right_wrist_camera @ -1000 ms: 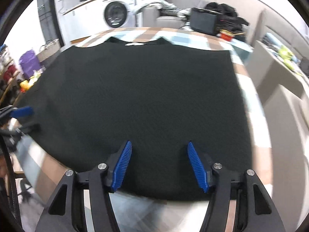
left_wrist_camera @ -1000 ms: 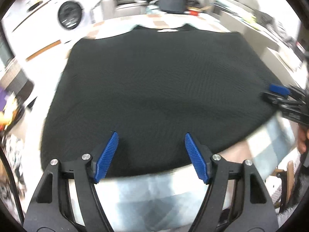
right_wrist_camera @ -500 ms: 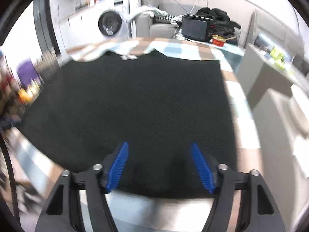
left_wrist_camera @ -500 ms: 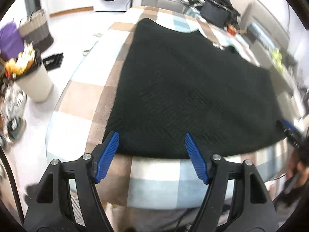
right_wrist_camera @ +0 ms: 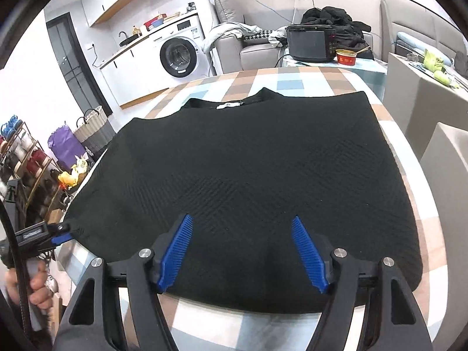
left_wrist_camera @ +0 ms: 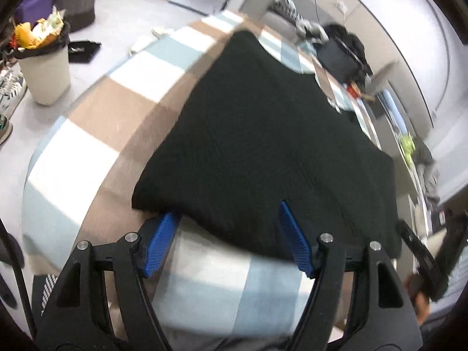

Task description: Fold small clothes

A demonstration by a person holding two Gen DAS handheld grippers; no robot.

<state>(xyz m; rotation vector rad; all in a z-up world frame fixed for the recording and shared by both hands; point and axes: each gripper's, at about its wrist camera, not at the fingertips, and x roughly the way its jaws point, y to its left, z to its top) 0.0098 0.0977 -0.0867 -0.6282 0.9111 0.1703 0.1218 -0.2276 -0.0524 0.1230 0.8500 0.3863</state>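
A black knit top (right_wrist_camera: pixel 257 169) lies flat on a checked table, its collar with a white label (right_wrist_camera: pixel 229 104) at the far side. My right gripper (right_wrist_camera: pixel 242 251) is open above the near hem, toward its right half. My left gripper (left_wrist_camera: pixel 228 239) is open at the near left corner of the top (left_wrist_camera: pixel 263 146); its left fingertip (left_wrist_camera: pixel 163 234) sits low at that corner, partly under the hem. The left gripper also shows at the left edge of the right wrist view (right_wrist_camera: pixel 44 234).
The checked tablecloth (left_wrist_camera: pixel 96 134) covers a round table. A full waste bin (left_wrist_camera: pixel 44 67) and a basket (left_wrist_camera: pixel 76 3) stand on the floor to the left. A black appliance (right_wrist_camera: pixel 310 42) and red bowl (right_wrist_camera: pixel 346 57) stand beyond the table. A grey cabinet (right_wrist_camera: pixel 421 99) is at the right.
My left gripper has swung left and come down to the near left corner of the top. My right gripper has stayed open over the near hem.
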